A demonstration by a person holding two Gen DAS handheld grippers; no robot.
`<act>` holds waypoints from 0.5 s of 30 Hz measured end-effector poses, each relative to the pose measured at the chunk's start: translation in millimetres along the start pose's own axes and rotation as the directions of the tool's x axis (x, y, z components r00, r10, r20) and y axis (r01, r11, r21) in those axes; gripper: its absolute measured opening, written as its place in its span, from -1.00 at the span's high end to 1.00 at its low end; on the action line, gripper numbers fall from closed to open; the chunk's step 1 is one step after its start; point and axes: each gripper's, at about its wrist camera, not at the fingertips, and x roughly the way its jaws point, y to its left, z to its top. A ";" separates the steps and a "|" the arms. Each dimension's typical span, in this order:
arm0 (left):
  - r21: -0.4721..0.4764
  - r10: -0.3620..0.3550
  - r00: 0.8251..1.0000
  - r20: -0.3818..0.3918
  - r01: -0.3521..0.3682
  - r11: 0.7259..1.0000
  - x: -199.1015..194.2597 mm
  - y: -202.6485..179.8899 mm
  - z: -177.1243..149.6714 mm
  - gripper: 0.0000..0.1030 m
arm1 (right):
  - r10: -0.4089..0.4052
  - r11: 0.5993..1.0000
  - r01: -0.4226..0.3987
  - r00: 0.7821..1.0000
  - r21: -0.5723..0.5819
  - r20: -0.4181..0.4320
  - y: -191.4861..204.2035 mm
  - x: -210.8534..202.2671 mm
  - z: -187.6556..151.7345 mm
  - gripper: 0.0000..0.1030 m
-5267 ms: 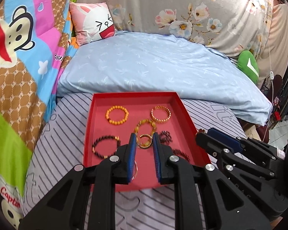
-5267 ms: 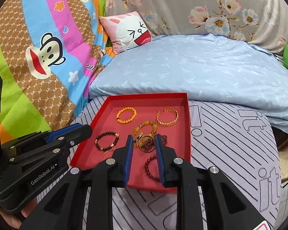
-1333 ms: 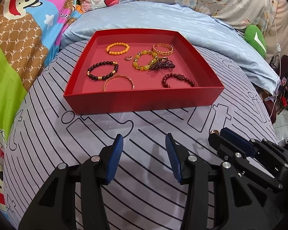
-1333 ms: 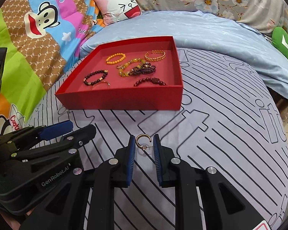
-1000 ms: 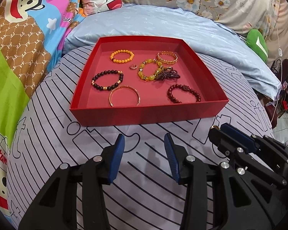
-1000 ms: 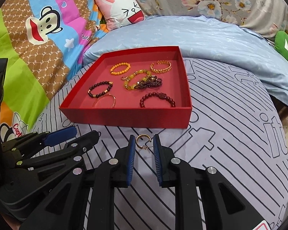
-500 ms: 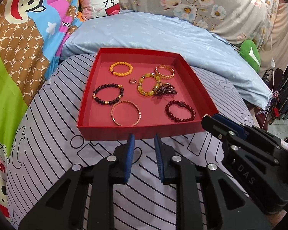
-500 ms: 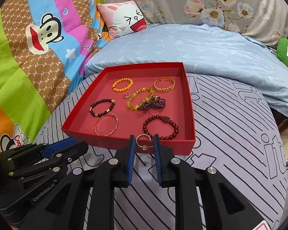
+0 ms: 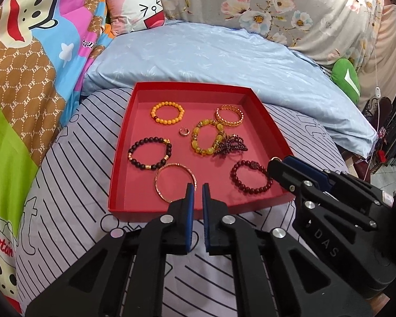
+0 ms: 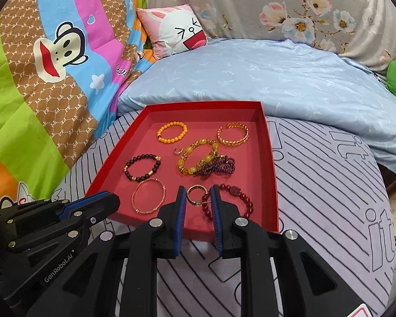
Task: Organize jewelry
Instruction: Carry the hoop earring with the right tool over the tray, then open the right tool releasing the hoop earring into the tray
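A red tray (image 9: 118, 174) lies on the striped sheet and holds several bracelets: an orange bead one (image 9: 167, 112), a gold chain cuff (image 9: 229, 115), a yellow bead one (image 9: 207, 140), a dark brown one (image 9: 150, 153), a rose-gold bangle (image 9: 175, 182) and a dark red one (image 9: 250, 177). A small ring (image 9: 184, 131) lies among them. My left gripper (image 9: 197, 187) is shut and empty, its tips over the tray's near wall by the bangle. My right gripper (image 10: 198, 190) is shut on a small gold hoop earring (image 10: 196, 194), held above the tray's (image 10: 273, 174) near end beside the dark red bracelet (image 10: 240, 198).
A light blue quilt (image 9: 211, 52) bulges behind the tray. A cartoon pillow (image 9: 137, 8) and a monkey-print blanket (image 9: 26, 52) rise at the left. A green cushion (image 9: 345, 79) sits at the right. Striped grey sheet (image 10: 330, 185) spreads around the tray.
The left jaws have gone from wide apart to shut with nothing in them. Both grippers have moved forward to the tray; the right one has carried the hoop from over the sheet to over the tray.
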 end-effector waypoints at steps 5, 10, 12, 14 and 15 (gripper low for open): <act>0.008 0.038 0.999 -0.003 -0.038 0.999 12.9 3.1 14.6 0.89 | -0.012 1.000 0.012 1.000 0.001 0.001 -4.8 15.8 19.0 0.66; 0.016 0.057 0.998 0.001 -0.057 0.998 24.2 6.8 27.2 0.88 | -0.011 1.000 0.011 1.000 0.011 0.002 -7.1 31.2 35.1 0.66; 0.017 0.063 0.998 0.002 -0.063 0.998 29.0 7.9 32.7 0.88 | -0.013 1.000 0.013 1.000 0.011 0.001 -6.8 38.0 40.0 0.66; 0.019 0.070 0.998 0.002 -0.070 0.997 32.8 8.6 36.2 0.88 | -0.016 1.000 0.016 1.000 0.008 -0.007 -6.7 45.2 43.1 0.65; 0.018 0.072 0.997 0.004 -0.072 0.997 34.6 9.0 38.5 0.88 | -0.017 1.000 0.017 1.000 0.005 -0.011 -6.1 47.5 43.7 0.65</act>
